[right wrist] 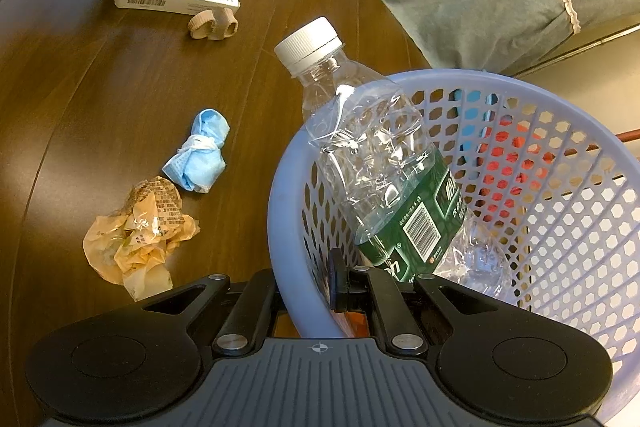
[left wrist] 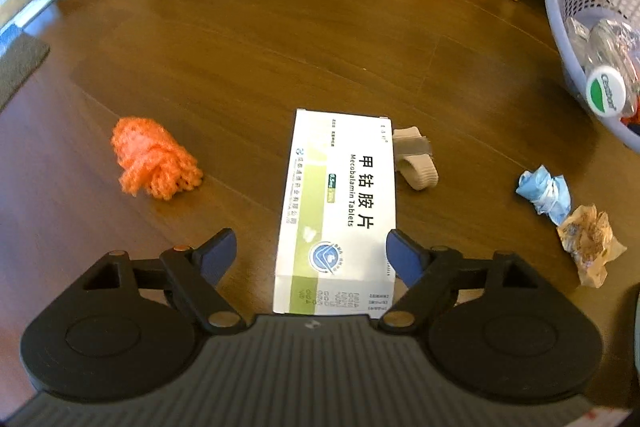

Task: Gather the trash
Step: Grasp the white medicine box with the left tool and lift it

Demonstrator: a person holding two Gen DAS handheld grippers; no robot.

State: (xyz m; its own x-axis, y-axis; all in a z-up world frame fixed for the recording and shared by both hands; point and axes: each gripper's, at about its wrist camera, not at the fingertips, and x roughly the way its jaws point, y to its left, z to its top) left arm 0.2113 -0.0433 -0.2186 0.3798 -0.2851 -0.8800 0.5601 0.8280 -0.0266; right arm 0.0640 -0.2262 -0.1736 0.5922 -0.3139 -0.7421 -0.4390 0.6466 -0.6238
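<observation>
Left gripper (left wrist: 310, 255) poised over the near end of the tablet box (left wrist: 336, 211), jaws spread wide to either side of it; right pad looks very close to the box edge, possibly brushing it, though hard to say through the fisheye. Nothing clamped yet.

Box flat on the wooden floor (left wrist: 240, 47), well apart from the basket (right wrist: 400, 83). Beige elastic loop (left wrist: 414, 157) touching the box's far corner; orange net bundle (left wrist: 154, 161) off to the box's other side; crumpled blue mask (left wrist: 544, 193) and brown wrapper (left wrist: 590, 243) between box and basket.

Likely light, thin card, hollow or nearly so: stiff along its length, easily crushed across the broad faces. Glossy, so somewhat slippery. Best pinched across the narrow width on the two long edges, near the middle for balance, with modest pressure.

Right gripper (right wrist: 340, 283) fully closed on the basket's rim, steadying it, plastic bottle (right wrist: 372, 155) leaning inside.
</observation>
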